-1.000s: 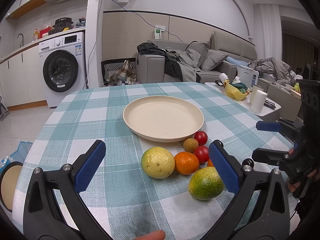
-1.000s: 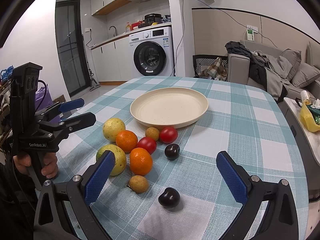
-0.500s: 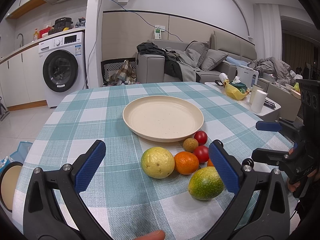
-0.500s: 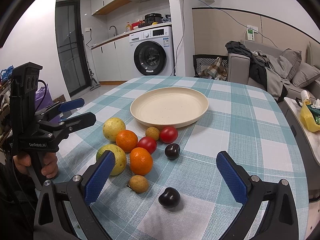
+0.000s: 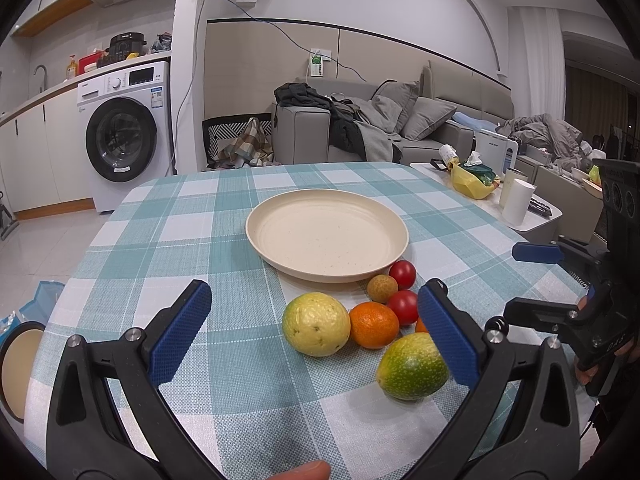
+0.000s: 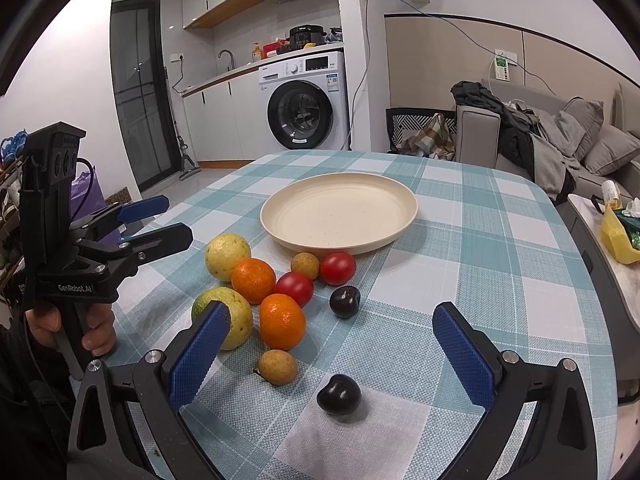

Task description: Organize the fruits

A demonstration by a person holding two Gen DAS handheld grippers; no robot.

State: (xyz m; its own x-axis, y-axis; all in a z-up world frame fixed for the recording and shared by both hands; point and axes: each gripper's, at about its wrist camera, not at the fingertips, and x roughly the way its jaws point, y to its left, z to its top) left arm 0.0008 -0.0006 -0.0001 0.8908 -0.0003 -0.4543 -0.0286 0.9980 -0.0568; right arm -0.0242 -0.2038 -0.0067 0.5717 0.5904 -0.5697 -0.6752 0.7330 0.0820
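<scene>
A cream plate (image 5: 326, 236) (image 6: 340, 212) stands bare on the checked tablecloth. In front of it lies a cluster of fruit: a yellow fruit (image 5: 316, 330) (image 6: 227, 256), a green-yellow fruit (image 5: 412, 366) (image 6: 236, 312), two oranges (image 6: 253, 280) (image 6: 282, 322), two red tomatoes (image 6: 338, 267) (image 6: 295, 288), two small brown fruits (image 6: 305, 265) (image 6: 278, 367) and two dark plums (image 6: 345, 301) (image 6: 339, 394). My left gripper (image 5: 314, 330) is open, low over the cloth around the yellow fruit. My right gripper (image 6: 330, 354) is open and empty above the near plum.
The table's edge drops off at left and right. A white side table (image 5: 492, 200) with cups and a yellow bag stands to the right. A washing machine (image 5: 124, 136) and a sofa (image 5: 384, 128) are behind.
</scene>
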